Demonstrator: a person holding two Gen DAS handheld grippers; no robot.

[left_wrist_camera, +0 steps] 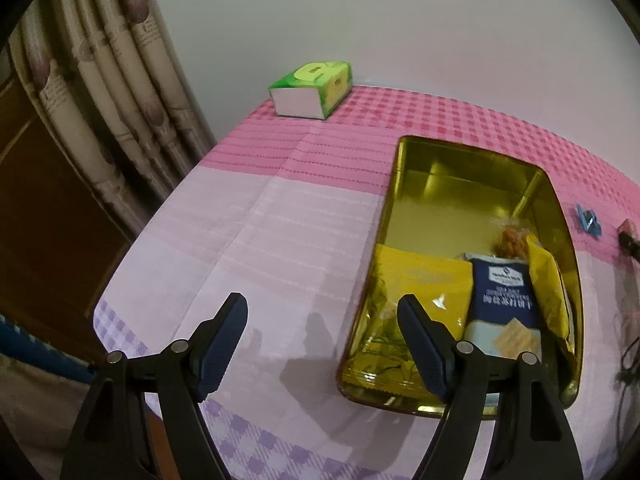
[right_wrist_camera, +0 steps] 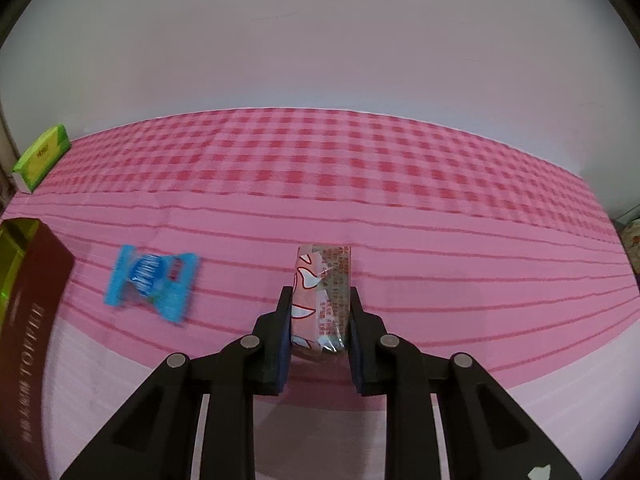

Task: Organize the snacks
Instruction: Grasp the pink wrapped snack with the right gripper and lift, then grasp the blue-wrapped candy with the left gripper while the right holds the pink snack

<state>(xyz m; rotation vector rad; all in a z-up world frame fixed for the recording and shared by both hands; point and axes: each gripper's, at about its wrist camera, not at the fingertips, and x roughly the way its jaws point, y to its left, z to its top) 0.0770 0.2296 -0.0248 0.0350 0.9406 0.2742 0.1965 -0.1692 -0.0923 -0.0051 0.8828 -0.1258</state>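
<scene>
Pink checked tablecloth (right_wrist_camera: 360, 184) under a plain wall | right gripper (right_wrist_camera: 320, 300) clamped on a pink-and-clear wrapped snack bar (right_wrist_camera: 324, 292), bar on the cloth between the pads | blue candy packet (right_wrist_camera: 150, 282) lies apart to its left | left gripper (left_wrist_camera: 322, 312) spread, empty, beside the gold tin tray (left_wrist_camera: 472, 184) holding snack packs

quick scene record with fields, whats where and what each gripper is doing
surface: pink checked tablecloth
container: open gold tin, three packets already inside
right gripper: shut on pink snack packet, which lies on the cloth
left gripper: open, empty, beside the tin
loose snack: blue wrapped candy on the cloth, between tin and pink packet
other: green tissue pack at the far corner
</scene>
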